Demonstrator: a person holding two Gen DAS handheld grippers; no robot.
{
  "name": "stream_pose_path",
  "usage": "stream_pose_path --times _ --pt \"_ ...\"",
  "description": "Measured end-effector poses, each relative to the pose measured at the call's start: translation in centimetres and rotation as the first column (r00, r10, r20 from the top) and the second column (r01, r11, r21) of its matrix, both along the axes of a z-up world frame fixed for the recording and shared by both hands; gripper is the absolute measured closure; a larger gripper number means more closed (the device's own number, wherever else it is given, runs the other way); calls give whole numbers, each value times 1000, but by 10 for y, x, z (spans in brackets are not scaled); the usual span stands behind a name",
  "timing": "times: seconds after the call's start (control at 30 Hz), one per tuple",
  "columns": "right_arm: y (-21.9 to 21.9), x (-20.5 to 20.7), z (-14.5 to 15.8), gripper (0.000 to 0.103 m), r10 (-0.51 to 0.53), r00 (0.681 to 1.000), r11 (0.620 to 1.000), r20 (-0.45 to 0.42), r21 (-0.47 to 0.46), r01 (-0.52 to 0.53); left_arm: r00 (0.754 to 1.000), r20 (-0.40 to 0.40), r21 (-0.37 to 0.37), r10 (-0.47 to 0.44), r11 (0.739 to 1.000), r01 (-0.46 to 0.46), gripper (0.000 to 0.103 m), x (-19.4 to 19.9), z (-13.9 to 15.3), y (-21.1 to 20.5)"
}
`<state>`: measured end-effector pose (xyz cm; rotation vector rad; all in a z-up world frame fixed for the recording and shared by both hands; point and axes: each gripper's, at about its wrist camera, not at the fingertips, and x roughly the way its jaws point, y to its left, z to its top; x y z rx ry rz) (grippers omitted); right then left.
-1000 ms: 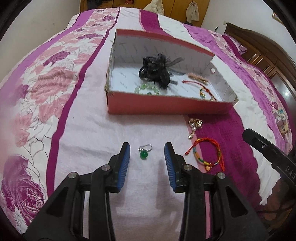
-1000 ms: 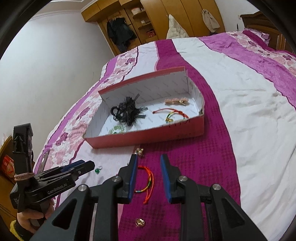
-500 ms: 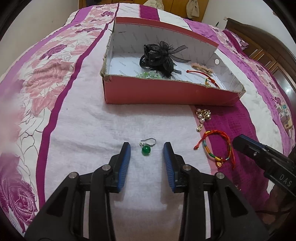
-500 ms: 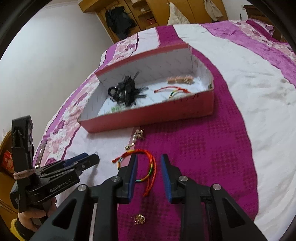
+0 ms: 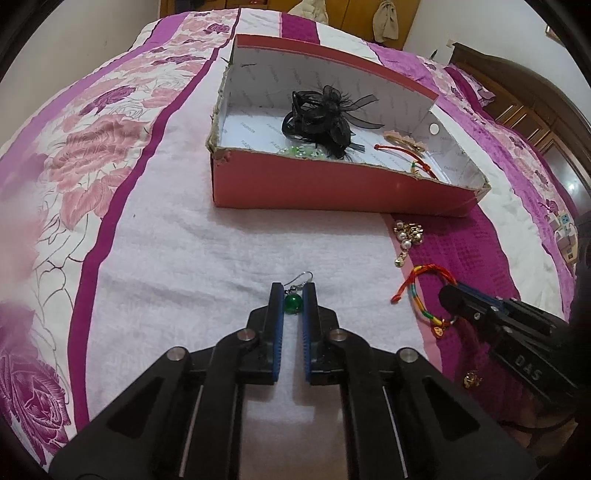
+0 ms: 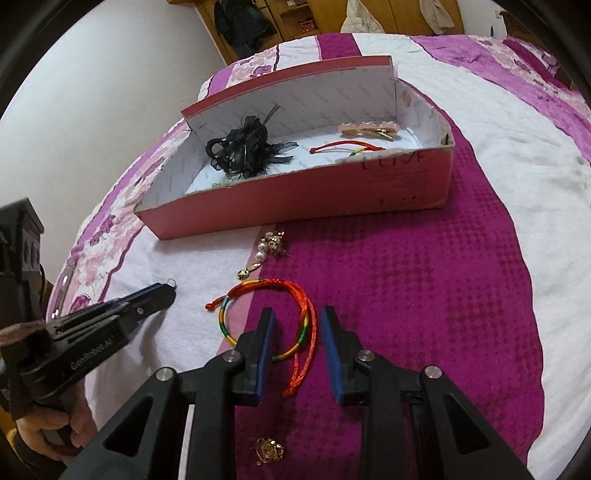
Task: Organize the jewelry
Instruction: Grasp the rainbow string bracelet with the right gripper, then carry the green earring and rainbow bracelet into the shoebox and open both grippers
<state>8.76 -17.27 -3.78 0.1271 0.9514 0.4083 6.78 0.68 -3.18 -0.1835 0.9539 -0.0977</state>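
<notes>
Green earring [image 5: 293,303] bead partly pinched.

Bare bedspread [image 5: 192,236] lies open before the box [image 5: 314,184]; pearl earrings [image 5: 406,236] crowd its right.

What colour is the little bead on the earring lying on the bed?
Bright green bead on a silver hook, clearest in the left wrist view.

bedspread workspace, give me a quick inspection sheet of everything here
surface: purple and white floral bedspread.
job's things: red cardboard box holding a black ribbon hair clip; loose outside it, a green bead earring, red rainbow cord bracelet, pearl and gold earring.
clutter: nothing seen.
grippers: left hand-held gripper shut on the green bead earring; right hand-held gripper just closing, astride the bracelet cord.
cables: nothing seen.
surroundings: wooden wardrobe.
</notes>
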Motion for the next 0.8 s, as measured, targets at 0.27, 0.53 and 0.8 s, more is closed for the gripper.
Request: stream_pose_path --times 0.27,0.53,0.8 --pt "-8 -9 11 97 3 999 999 35 32 -4 999 32 -29 -6 1000 7 102 -8 14 -3" --pt "-16 -25 38 97 -6 994 998 112 55 0 996 93 -46 -12 999 16 102 -18 38 -7" --pt "-24 -36 60 97 -25 985 997 169 75 12 990 142 -49 -13 999 20 102 -27 58 -12"
